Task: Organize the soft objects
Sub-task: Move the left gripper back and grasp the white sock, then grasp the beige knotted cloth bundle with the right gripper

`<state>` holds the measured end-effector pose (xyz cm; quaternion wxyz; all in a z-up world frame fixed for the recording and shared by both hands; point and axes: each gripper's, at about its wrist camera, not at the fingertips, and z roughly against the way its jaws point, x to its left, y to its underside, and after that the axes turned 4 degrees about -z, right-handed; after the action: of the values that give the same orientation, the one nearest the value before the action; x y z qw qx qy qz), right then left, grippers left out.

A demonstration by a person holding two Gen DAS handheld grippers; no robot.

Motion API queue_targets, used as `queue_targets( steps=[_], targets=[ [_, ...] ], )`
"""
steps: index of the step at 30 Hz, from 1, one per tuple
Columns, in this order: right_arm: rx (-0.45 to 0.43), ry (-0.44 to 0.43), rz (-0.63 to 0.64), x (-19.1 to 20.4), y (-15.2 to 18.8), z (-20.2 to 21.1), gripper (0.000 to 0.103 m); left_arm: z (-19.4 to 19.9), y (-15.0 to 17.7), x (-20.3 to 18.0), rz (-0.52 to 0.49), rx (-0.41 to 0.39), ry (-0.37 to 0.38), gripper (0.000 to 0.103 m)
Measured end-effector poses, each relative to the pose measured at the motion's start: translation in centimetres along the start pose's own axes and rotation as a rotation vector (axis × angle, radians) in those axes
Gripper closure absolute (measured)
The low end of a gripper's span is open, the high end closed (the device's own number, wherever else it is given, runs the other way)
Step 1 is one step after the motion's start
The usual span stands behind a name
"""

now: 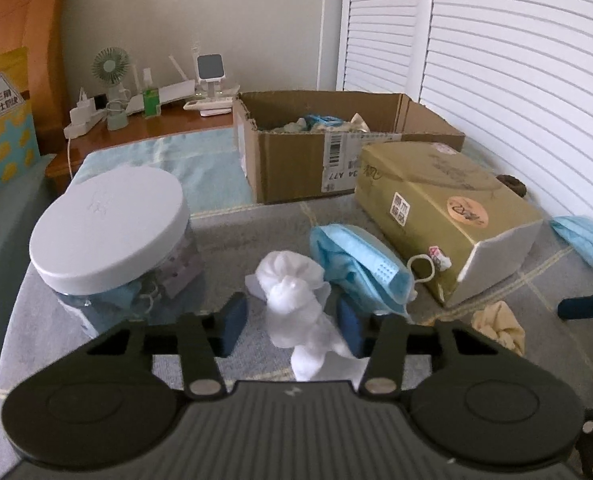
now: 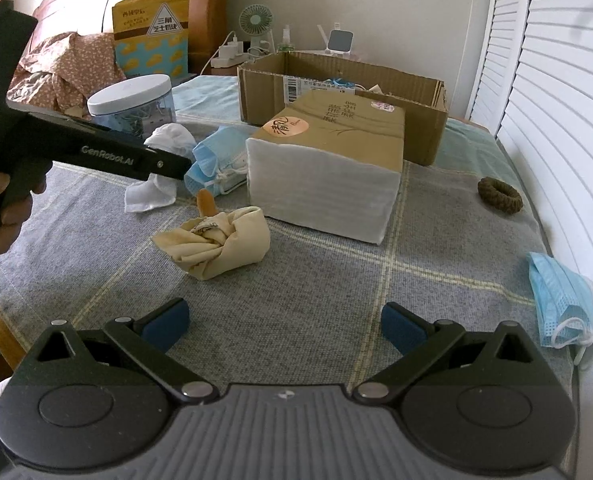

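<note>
On the grey checked bed (image 2: 296, 320), an open cardboard box (image 1: 296, 168) stands at the far end with a gold-wrapped pack of tissues (image 2: 328, 168) lying in front of it. Nearer, the left gripper (image 1: 292, 322) is half closed around a crumpled white sock (image 1: 296, 300); the right pad seems to touch the cloth, while a gap shows at the left pad, so it is not clamped tight. The sock lies stretched away from the gripper, its bunched end pointing toward the box, beside a blue face mask (image 1: 360, 268). The right gripper (image 2: 284, 326) hangs spread wide and empty above bare blanket, short of a knotted cream cloth (image 2: 220, 240).
</note>
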<state>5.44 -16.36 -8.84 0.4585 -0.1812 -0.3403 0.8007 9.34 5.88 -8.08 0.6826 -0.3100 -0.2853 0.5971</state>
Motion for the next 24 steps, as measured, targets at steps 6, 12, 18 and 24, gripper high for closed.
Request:
queue_targets(
  steps=[6, 12, 18, 24],
  targets=[
    [-0.001, -0.001, 0.003, 0.0, 0.0, 0.0, 0.000, -0.2, 0.0, 0.1, 0.020, 0.012, 0.015, 0.070],
    [0.004, -0.019, 0.043, 0.8, -0.6, -0.2, 0.000, 0.1, 0.0, 0.1, 0.021, 0.014, 0.016, 0.070],
    [-0.014, -0.056, 0.102, 2.0, -1.7, -0.8, 0.008, 0.3, 0.0, 0.0, 0.019, 0.013, 0.019, 0.070],
    [-0.014, -0.060, 0.130, 2.7, -2.9, -1.9, 0.023, 0.5, -0.1, 0.1, 0.025, 0.017, 0.027, 0.070]
  ],
)
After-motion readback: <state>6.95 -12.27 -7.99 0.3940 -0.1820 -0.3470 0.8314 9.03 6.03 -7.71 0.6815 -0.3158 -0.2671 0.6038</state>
